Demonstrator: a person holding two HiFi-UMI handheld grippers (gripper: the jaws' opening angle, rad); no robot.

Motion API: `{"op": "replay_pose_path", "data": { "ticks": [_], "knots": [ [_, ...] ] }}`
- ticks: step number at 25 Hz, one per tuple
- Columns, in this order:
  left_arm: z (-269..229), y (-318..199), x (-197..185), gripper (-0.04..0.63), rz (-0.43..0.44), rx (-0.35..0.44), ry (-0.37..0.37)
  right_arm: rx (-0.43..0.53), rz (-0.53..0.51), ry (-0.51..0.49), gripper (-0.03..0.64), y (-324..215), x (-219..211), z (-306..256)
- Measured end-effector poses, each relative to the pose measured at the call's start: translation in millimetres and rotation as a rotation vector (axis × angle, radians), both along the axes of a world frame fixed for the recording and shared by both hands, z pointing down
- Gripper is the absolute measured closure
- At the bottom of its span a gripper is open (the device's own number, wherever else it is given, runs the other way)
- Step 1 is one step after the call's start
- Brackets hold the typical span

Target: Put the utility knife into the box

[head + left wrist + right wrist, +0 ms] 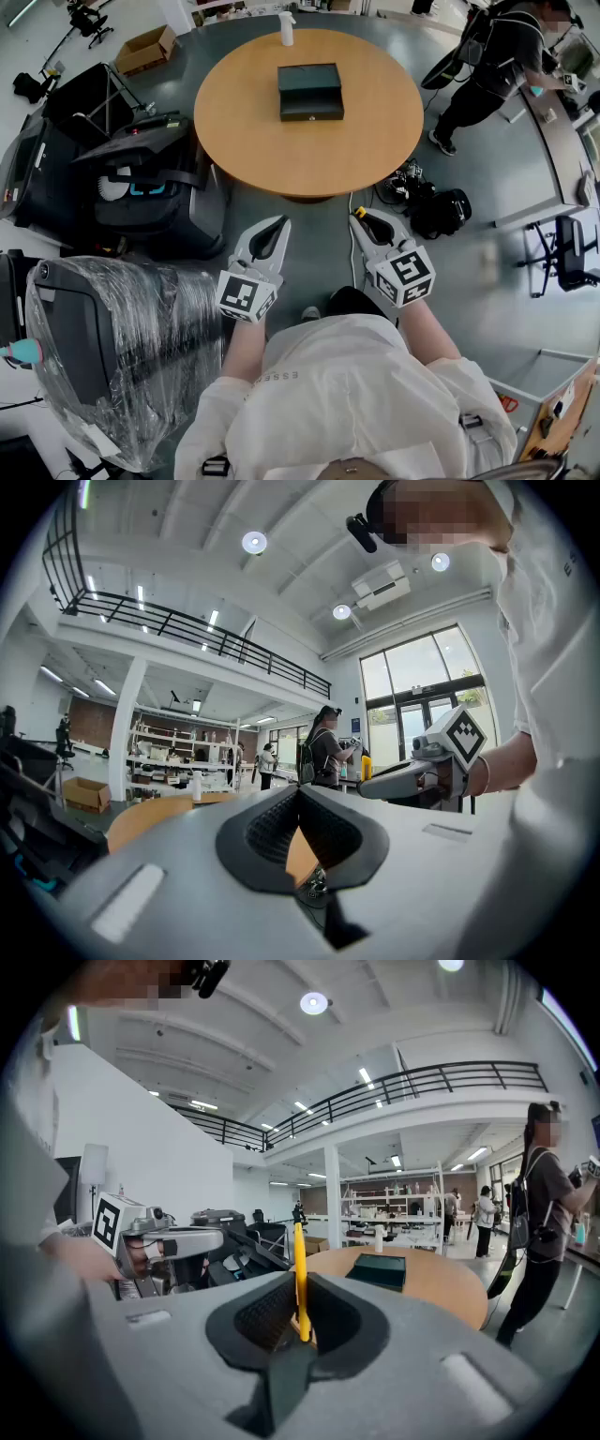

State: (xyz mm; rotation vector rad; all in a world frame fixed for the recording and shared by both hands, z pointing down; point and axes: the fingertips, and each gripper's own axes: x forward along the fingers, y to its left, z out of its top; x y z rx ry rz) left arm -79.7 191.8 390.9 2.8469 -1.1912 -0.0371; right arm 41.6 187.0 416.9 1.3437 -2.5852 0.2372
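A dark box lies closed on the round wooden table, well ahead of both grippers. My right gripper is held low near my body, shut on a thin yellow utility knife that stands upright, edge-on, between the pads. In the right gripper view the box shows beyond the knife on the table. My left gripper hangs beside it, its jaws shut with nothing between them. The other gripper appears at its right.
A white bottle stands at the table's far edge. Black cases and equipment and a plastic-wrapped chair crowd the left. Bags lie on the floor right of the table. A person stands at the upper right.
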Motion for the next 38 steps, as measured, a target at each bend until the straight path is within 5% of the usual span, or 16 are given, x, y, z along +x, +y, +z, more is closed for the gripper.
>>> {"op": "replay_pose_path", "data": {
  "ticks": [9,24,38],
  "knots": [
    [24.3,-82.1,11.7,0.588,-0.018,-0.032,-0.006,-0.017,0.016,-0.011,0.591,-86.2,28.2,19.7],
    [30.7,-310.8,50.5,0.588,-0.111,-0.057,-0.022,-0.068,-0.1,-0.041,0.591,-313.3,72.8,29.9],
    [72.0,-395.8,37.4,0.588,-0.07,-0.187,-0.021,-0.219,-0.097,-0.013,0.589,-410.5,39.4,77.6]
  ]
}}
